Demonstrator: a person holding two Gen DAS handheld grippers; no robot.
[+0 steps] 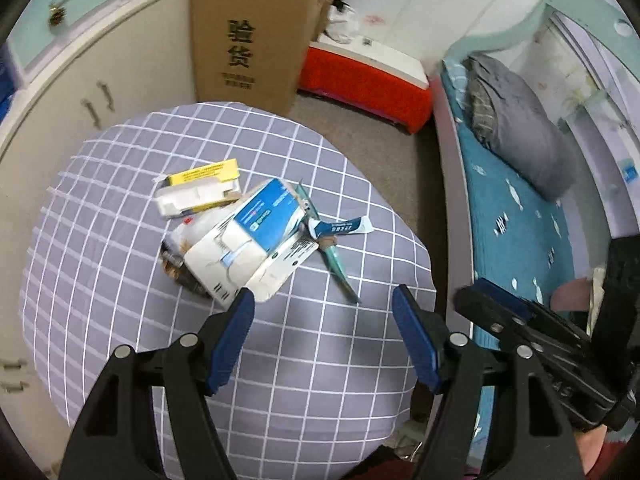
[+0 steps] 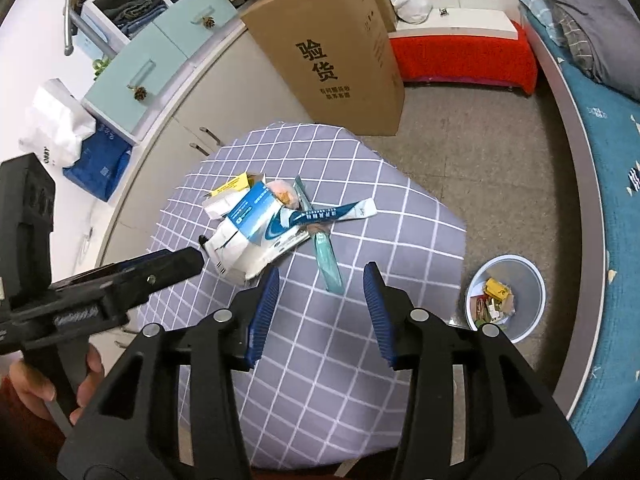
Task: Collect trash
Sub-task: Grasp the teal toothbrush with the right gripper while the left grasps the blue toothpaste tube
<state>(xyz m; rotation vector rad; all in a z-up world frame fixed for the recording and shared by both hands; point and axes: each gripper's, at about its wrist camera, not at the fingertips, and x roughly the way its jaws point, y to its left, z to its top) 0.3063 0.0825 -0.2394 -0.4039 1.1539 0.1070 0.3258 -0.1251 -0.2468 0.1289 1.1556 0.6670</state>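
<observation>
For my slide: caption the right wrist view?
Open right gripper above a trash pile on a checked table, bin alongside.

The near half of the grey checked tablecloth (image 2: 320, 360) lies bare, open to approach. A heap of crumpled cartons and wrappers (image 1: 244, 236) crowds its middle; a tall brown cardboard box (image 2: 336, 52) blocks the far edge. Grey carpet floor (image 2: 480, 168) around the small pale-blue wastebasket (image 2: 532, 304) stays free.

Left gripper (image 1: 323, 302) points steeply down, jaws spread wide, nothing between the blue pads (image 1: 232, 342). Right gripper (image 2: 320, 286) also tilted down, jaws apart but narrower, empty. In the right wrist view the left gripper shows side-on at the left edge, a hand (image 2: 44, 390) wrapped round its handle. Right gripper's black body sits at the right edge of the left wrist view.
</observation>
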